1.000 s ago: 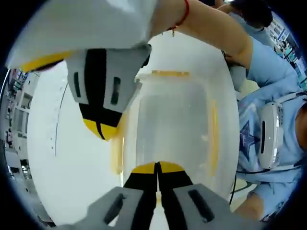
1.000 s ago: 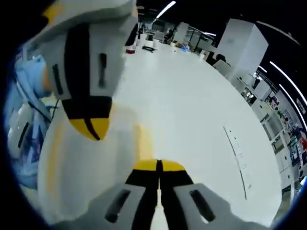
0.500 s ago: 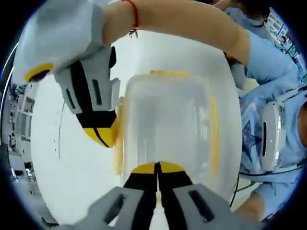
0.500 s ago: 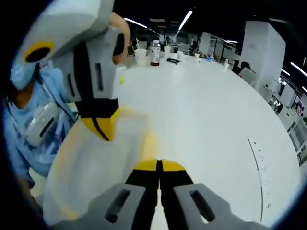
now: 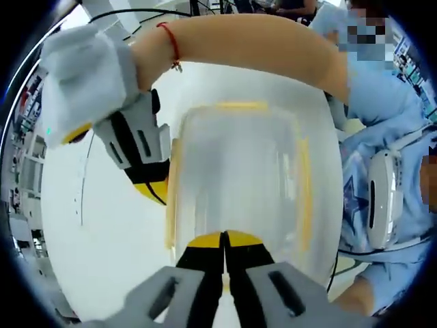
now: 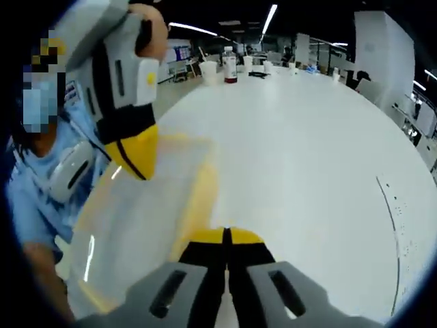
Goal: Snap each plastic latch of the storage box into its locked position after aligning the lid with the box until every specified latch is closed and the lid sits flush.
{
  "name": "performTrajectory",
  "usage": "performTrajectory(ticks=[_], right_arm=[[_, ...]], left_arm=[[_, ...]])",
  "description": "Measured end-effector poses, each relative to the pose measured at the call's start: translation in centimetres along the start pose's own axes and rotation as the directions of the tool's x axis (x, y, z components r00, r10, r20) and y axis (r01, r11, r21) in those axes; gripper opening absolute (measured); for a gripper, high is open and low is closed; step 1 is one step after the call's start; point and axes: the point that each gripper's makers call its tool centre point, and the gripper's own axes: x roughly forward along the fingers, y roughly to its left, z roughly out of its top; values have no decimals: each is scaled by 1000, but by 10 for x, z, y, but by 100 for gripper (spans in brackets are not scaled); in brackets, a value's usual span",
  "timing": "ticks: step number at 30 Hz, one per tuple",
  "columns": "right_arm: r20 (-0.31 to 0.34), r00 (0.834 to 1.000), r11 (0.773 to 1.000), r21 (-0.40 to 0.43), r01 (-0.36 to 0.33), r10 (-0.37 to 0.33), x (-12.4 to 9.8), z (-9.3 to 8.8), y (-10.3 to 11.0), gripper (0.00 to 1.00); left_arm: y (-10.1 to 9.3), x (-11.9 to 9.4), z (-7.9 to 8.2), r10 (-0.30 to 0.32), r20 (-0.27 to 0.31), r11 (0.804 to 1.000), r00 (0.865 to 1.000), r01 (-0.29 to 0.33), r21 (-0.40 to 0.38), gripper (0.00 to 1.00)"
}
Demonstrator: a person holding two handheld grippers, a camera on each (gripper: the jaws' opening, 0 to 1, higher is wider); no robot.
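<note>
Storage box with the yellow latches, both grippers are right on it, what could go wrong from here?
1. Both grippers press with shut tips: the left gripper at the near edge of the lid, the right gripper on the side latch. A tip might slip off the smooth plastic.
2. Pushing at one side could tilt the storage box or slide it across the white table.
</note>
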Motion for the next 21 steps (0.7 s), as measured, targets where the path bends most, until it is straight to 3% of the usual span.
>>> performTrajectory(ticks=[5, 14, 18, 20, 21], right_arm=[[60, 995, 996, 38, -80, 78, 0, 3, 5, 0], [138, 980, 980, 114, -160, 144, 0, 4, 6, 0], [160, 974, 974, 139, -181, 158, 2, 4, 8, 0], [161, 974, 973, 141, -182, 159, 4, 2, 11, 0], [82, 981, 968, 166, -190, 178, 11, -14, 16, 0]], left_arm=[[-2, -1, -1, 5, -5, 1000, 1000, -5, -5, 0], [-3, -4, -3, -10, 32, 1000, 999, 11, -18, 0], [-5, -4, 0, 8, 27, 1000, 1000, -8, 14, 0], [-4, -4, 2, 12, 21, 1000, 1000, -12, 17, 0], [-3, -4, 3, 13, 18, 1000, 1000, -13, 18, 0]])
